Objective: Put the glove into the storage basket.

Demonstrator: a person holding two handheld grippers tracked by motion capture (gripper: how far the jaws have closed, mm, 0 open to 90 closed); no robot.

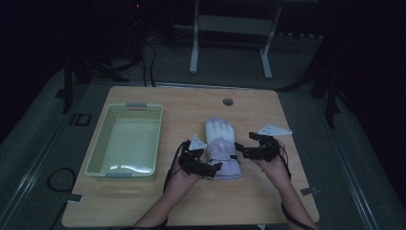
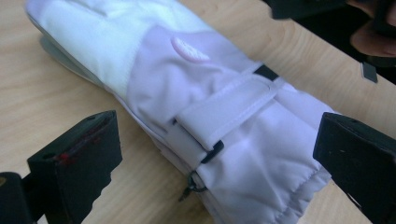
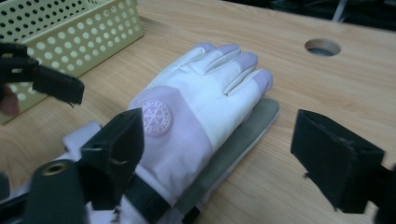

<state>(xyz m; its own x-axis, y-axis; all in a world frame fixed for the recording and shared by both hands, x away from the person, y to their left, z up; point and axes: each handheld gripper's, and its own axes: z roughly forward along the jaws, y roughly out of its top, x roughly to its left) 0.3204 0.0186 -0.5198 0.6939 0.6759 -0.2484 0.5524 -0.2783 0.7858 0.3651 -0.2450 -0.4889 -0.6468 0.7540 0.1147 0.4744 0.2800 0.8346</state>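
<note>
Dim wooden table (image 1: 143, 201): glove (image 1: 221, 143), cuff half behind left gripper (image 1: 213, 168).

A pale green perforated basket (image 1: 125, 141) sits on the wooden table (image 1: 268, 201), near a round hole (image 1: 228, 101).

A white-and-lilac padded glove (image 1: 221, 146) lies flat on the table, back up, fingers pointing away.

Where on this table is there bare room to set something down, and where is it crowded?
Free patches: the far strip between the basket and the round hole, and the near table edge in front of the basket. The basket itself looks empty. It is crowded at the centre, where the left gripper and right gripper flank the glove.
</note>
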